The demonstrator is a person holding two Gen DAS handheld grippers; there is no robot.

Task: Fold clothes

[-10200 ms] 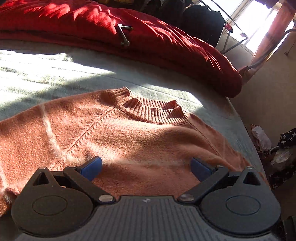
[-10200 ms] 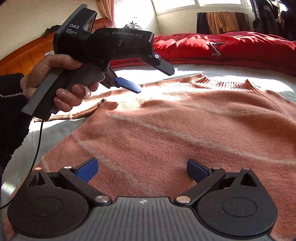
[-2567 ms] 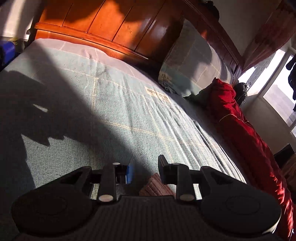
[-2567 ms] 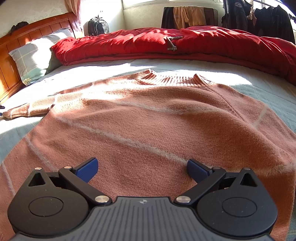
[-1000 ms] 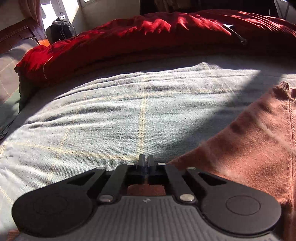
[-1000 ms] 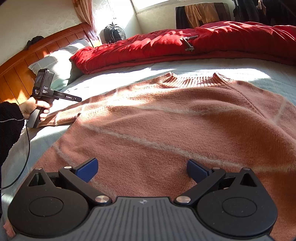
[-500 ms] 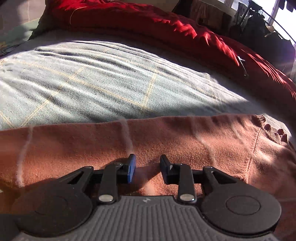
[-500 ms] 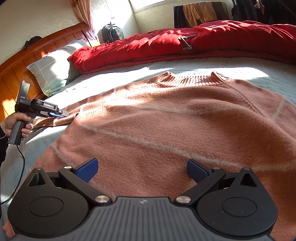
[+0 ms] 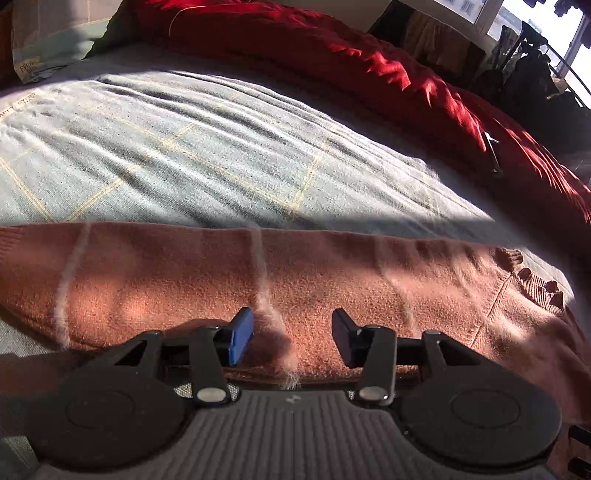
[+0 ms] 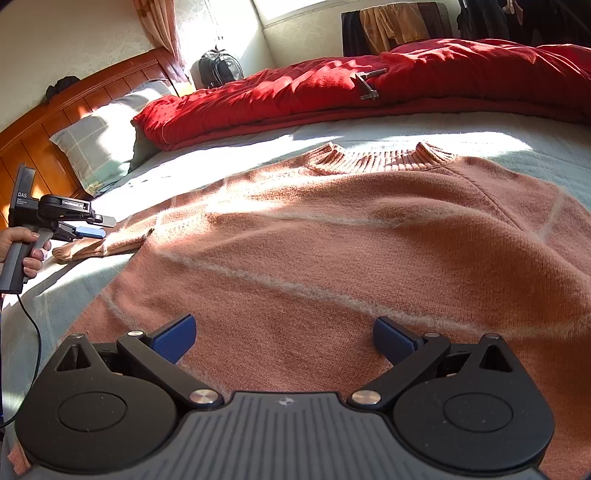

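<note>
A salmon-pink knit sweater (image 10: pixel 332 240) with thin pale stripes lies spread face up on the bed, its ribbed collar (image 10: pixel 380 157) toward the red duvet. Its left sleeve (image 9: pixel 258 266) lies stretched flat across the sheet. My left gripper (image 9: pixel 291 328) hovers just over that sleeve, jaws opening, and the pads press on nothing. The right wrist view shows a hand holding that left gripper (image 10: pixel 101 227) above the sleeve's cuff end (image 10: pixel 92 251). My right gripper (image 10: pixel 282 332) stands wide open over the sweater's lower body, nothing between its fingers.
A rumpled red duvet (image 10: pixel 332 85) runs along the far side of the bed, with a small metal object (image 10: pixel 367 86) on it. A checked pillow (image 10: pixel 103 140) leans on the wooden headboard (image 10: pixel 55 114). Pale green sheet (image 9: pixel 184 147) shows beyond the sleeve. Clothes (image 10: pixel 391 26) hang by the window.
The left gripper's jaws went from shut to apart, letting go of the sleeve, which now lies flat beneath them. The left gripper shifted and rolled. The right gripper stayed still.
</note>
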